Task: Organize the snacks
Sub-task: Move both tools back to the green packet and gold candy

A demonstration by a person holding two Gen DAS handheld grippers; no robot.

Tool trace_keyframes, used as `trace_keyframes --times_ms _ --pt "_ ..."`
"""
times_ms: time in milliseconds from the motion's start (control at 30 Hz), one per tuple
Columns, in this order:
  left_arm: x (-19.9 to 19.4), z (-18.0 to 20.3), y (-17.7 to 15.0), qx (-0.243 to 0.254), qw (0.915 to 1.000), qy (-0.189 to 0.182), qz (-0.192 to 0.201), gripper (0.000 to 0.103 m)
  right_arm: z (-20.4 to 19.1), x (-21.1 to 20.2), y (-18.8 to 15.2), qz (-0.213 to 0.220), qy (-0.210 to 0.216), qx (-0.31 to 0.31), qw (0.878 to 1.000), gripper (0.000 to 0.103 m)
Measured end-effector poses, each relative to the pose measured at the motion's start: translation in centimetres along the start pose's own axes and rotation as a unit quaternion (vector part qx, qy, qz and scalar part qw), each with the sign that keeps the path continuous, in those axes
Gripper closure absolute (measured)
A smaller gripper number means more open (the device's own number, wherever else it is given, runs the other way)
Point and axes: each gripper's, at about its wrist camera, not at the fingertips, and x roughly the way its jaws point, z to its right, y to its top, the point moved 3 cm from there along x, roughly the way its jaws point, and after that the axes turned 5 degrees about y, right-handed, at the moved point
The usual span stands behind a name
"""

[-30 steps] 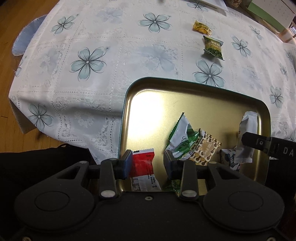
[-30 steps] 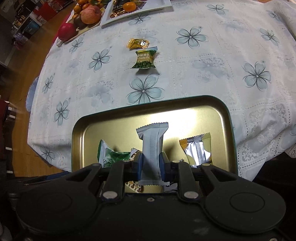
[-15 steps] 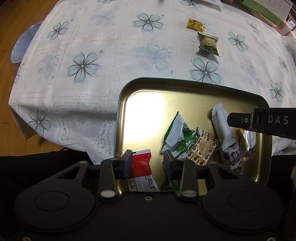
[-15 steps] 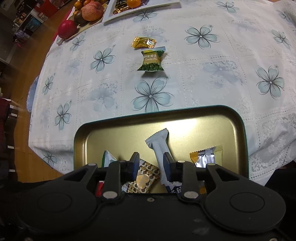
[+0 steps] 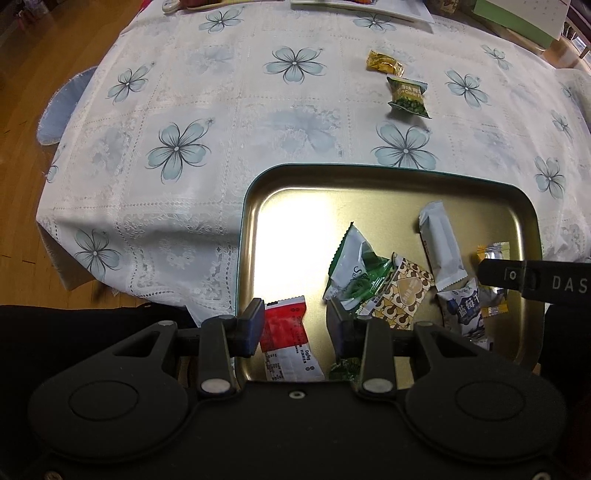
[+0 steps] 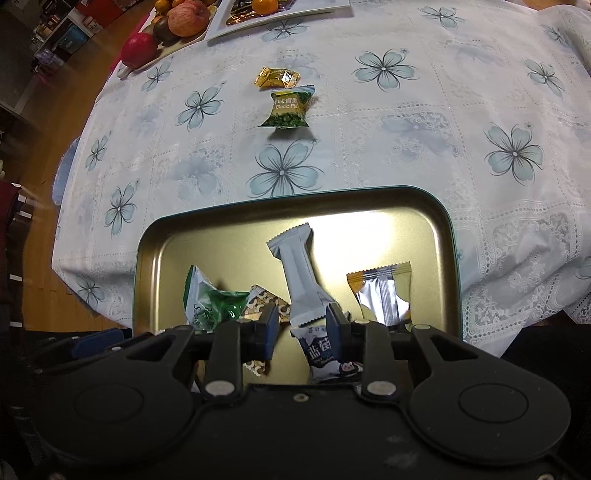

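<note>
A gold tray [image 5: 369, 171] [image 6: 295, 194] sits at the near edge of the flowered tablecloth and holds several snack packets. My left gripper [image 5: 295, 326] hangs open over the tray's near left part; a red packet [image 5: 286, 332] lies flat beneath it, untouched by the pads. My right gripper [image 6: 301, 326] is open above a grey bar packet [image 6: 299, 280] [image 5: 441, 247] lying in the tray. One of its fingers [image 5: 517, 275] shows at the right of the left wrist view. Farther out on the cloth lie a green pea packet [image 6: 288, 109] [image 5: 408, 98] and a yellow candy [image 6: 277, 77] [image 5: 384, 62].
In the tray also lie a green-white packet [image 5: 354, 269], a brown heart packet [image 5: 406, 291], a blue-white packet [image 6: 325, 354] and an orange-silver packet [image 6: 382, 291]. A fruit plate [image 6: 177, 22] stands at the far edge. The table drops off to wooden floor [image 5: 37, 55] on the left.
My right gripper has opened and let go of the grey bar, which now lies tilted in the tray. The left gripper stays open over the red packet.
</note>
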Motion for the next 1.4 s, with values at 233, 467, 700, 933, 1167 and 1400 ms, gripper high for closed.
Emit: trace_keyframes --times_ms 233,467,700,933,1167,1400 --pt "-0.6 0.3 -1.0 0.005 1.0000 0.000 0.003 0.058 1.1 -1.1 -2.1 -0.003 -0.003 -0.003 1.000 0.072" --pt "-0.4 0.7 -1.9 0.005 0.9993 -0.021 -0.031 0.058 1.3 -1.5 -3.7 -0.015 -0.003 -0.012 1.000 0.072" --pt "-0.9 1.2 -1.3 0.021 0.9983 -0.033 -0.043 0.058 1.6 -1.7 -4.4 -0.035 -0.005 -0.025 0.999 0.072" --pt "-1.9 1.3 2.1 0.026 0.9992 -0.021 -0.021 0.058 1.9 -2.4 -2.4 -0.035 0.000 -0.017 0.999 0.072" --pt "-1.9 1.6 6.6 0.029 0.9995 -0.005 0.007 0.058 1.9 -2.5 1.6 -0.025 0.001 -0.003 1.000 0.072" --pt "-0.6 1.3 11.0 0.013 0.9994 -0.005 0.032 0.058 2.0 -0.9 6.4 -0.016 -0.010 0.023 1.000 0.072"
